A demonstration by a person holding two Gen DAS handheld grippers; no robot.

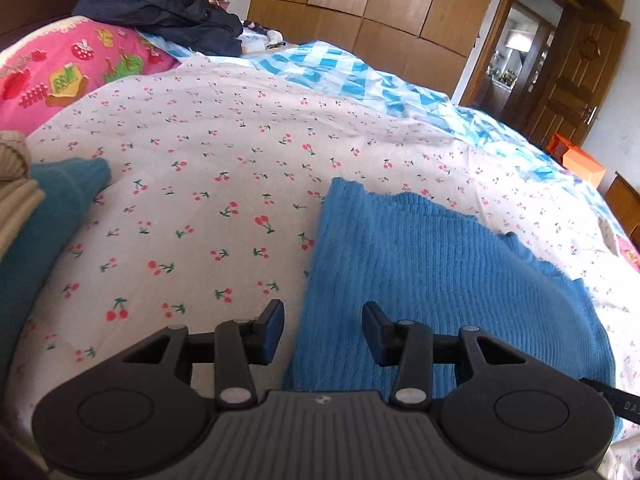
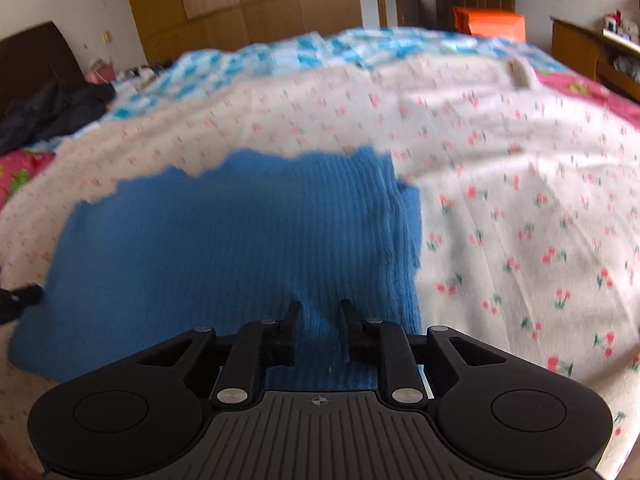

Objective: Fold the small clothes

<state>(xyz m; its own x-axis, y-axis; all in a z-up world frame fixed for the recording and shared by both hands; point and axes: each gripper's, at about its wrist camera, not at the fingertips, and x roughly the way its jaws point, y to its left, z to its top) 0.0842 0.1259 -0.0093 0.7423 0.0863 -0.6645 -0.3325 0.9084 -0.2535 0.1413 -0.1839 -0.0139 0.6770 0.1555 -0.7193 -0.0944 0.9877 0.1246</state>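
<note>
Blue ribbed knit, soft and fuzzy at its edges, makes up the small garment (image 1: 420, 264) that is spread nearly flat on the cherry-printed white bedcover (image 1: 208, 184), near the edge of the bed closest to both cameras. In the right wrist view a doubled layer can be seen along the garment's right side (image 2: 404, 232), where the knit appears to be turned over on itself.

The left gripper (image 1: 322, 330) is held moderately open above the garment's left edge; nothing is clamped between its jaws. The right gripper (image 2: 320, 330) is set narrow, with a ridge of blue knit seen in the gap between its jaws; whether the pads actually press on the cloth cannot be told from these views.

The garment is judged to be light, limp and stretchy, with enough surface friction that slipping is unlikely. It will sag and drape wherever it is not supported, so it is best taken at two points on one edge or at its corners, with all layers pinched together. A grip on the top layer alone would probably pull the fold apart.

A stack of folded clothes, teal and cream (image 1: 36, 216), lies at the far left.
</note>
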